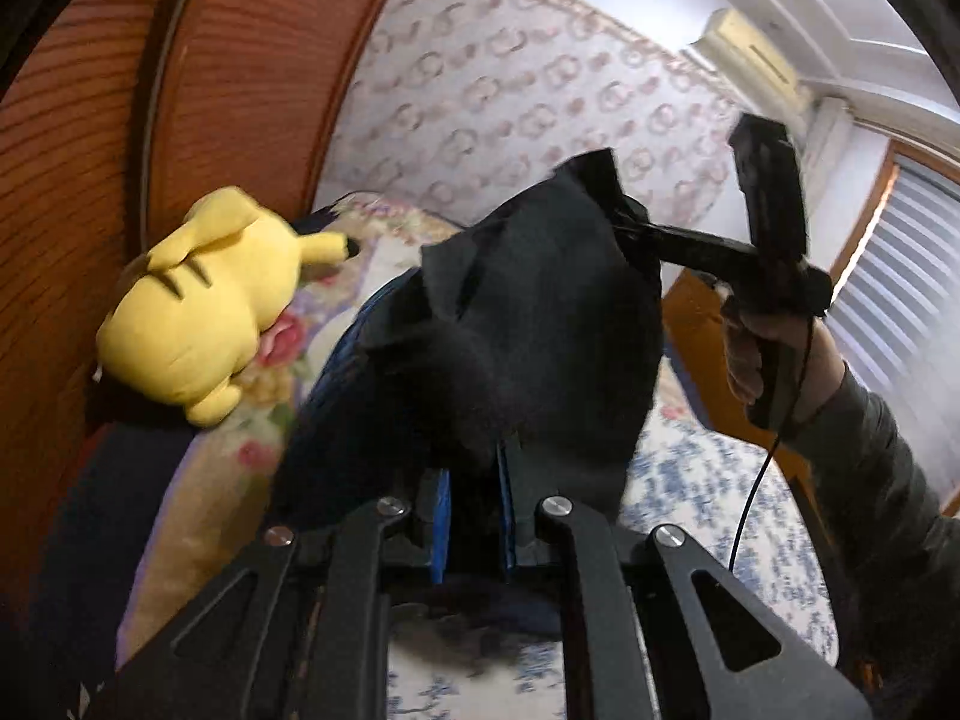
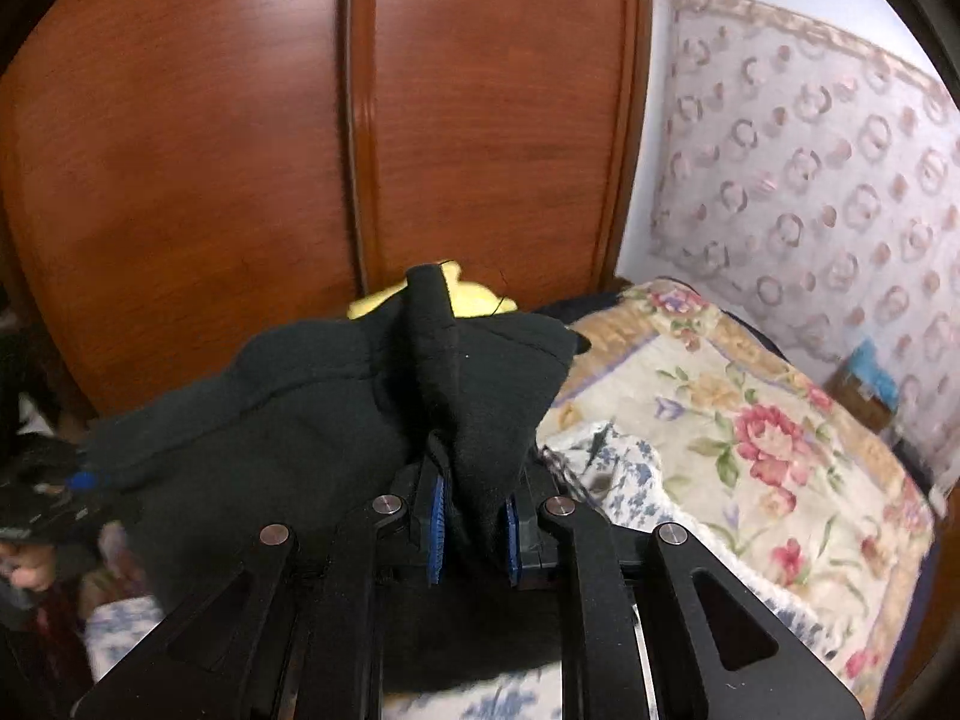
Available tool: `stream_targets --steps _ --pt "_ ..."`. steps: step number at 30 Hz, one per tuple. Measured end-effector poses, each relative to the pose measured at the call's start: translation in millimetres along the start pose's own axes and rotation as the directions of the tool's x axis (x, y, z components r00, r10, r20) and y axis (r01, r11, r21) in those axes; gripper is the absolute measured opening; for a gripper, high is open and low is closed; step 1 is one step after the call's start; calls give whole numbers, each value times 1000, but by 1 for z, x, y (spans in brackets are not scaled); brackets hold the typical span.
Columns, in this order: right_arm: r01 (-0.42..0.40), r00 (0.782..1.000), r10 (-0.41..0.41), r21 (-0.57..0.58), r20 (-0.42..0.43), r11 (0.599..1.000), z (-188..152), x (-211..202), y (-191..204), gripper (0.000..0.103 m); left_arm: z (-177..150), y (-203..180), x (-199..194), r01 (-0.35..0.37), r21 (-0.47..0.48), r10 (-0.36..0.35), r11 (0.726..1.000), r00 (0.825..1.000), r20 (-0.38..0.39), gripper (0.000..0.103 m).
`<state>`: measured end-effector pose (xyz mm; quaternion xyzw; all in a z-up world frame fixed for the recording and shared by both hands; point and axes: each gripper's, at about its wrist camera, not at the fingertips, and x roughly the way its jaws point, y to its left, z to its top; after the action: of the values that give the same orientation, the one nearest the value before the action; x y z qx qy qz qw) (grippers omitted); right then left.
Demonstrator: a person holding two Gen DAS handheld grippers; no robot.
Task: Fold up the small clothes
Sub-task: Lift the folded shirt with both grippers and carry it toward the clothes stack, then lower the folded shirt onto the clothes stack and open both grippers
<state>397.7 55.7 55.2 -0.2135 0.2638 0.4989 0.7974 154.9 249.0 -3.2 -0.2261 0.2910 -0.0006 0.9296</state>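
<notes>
Left wrist view: the left tool (image 1: 471,516) and right tool (image 1: 624,222) each clamp the dark garment (image 1: 540,324) above the bed (image 1: 690,480).

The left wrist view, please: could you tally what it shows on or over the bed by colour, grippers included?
Black: 3, the garment, the left gripper and the right gripper, each shut on the garment
Yellow: 1, the plush toy
Total: 4
</notes>
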Motion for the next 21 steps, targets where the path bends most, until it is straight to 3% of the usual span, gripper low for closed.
stream_targets --steps 4,5,8,10,12,13,15,17,21 --pt "33 999 -32 43 -34 999 -3 39 -6 16 -5 9 1 -52 9 52 999 999 -6 10" --pt "59 998 -58 58 -34 997 -4 43 -9 21 -5 9 1 -52 15 52 999 999 -3 11" --pt "96 995 -97 94 2 991 -7 36 -16 43 -6 3 -10 -68 53 67 996 997 36 24" --pt "133 990 -137 97 41 986 -9 24 -16 46 -4 -3 -16 -82 86 77 993 995 63 30" --pt "174 980 -180 82 84 981 -9 13 -8 48 -2 -6 -17 -86 106 79 991 994 69 45" --pt "178 976 -186 79 114 981 -12 5 -4 48 -1 -9 -17 -91 122 82 988 994 75 45" --pt "126 980 -135 71 146 989 -22 -6 5 50 1 -13 -18 -106 142 94 984 992 85 51" --pt "73 989 -79 53 125 996 -35 -1 15 51 1 -18 -20 -117 158 103 980 990 95 61" --pt "87 994 -91 58 66 995 -60 28 16 52 2 -30 -26 -132 187 113 974 988 110 61"
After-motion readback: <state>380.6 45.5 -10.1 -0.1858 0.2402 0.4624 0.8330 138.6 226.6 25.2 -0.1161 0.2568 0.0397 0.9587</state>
